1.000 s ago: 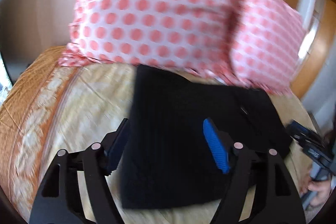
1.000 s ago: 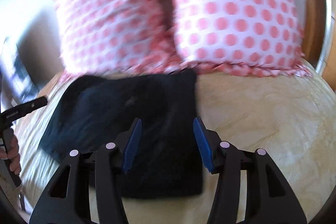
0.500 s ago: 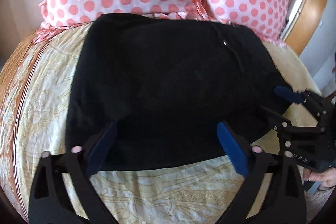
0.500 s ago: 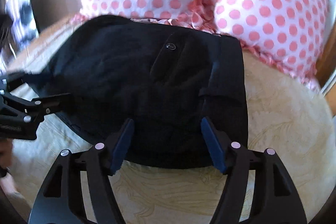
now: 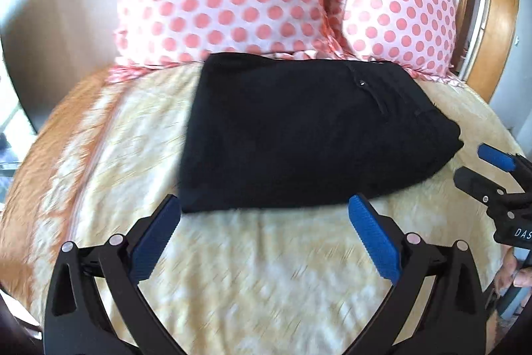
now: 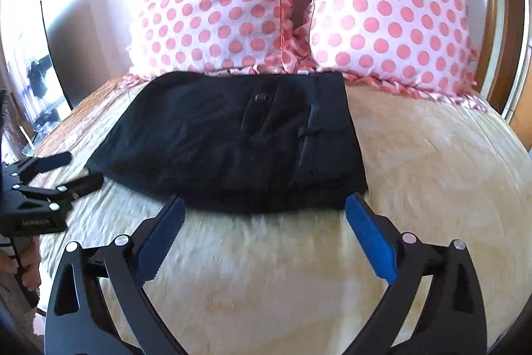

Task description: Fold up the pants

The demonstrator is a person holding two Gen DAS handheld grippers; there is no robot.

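Observation:
Black folded pants [image 5: 316, 128] lie flat on the bed, their far edge against the pillows; a button and pocket show on top [image 6: 261, 97]. My left gripper [image 5: 264, 202] stands wide open just short of the pants' near edge, with only bedcover between its blue pads. My right gripper [image 6: 265, 201] is likewise at the near edge, its jaws opening with nothing between them. Each view catches the other tool: the right gripper [image 5: 472, 163] off the pants' right corner, the left gripper [image 6: 83, 169] off the left corner. Neither touches the cloth.
Two white pillows with pink dots [image 6: 212, 5] [image 6: 392, 9] stand behind the pants. A cream patterned bedcover [image 5: 266, 271] with an orange border [image 5: 40, 172] spreads toward me. A wooden frame [image 5: 498, 22] rises at right. A person's hand [image 5: 515, 271] holds the right tool.
Both grippers have drawn back from over the pants to their near edge, and their jaws have spread wider. The pants now lie free on the bed.

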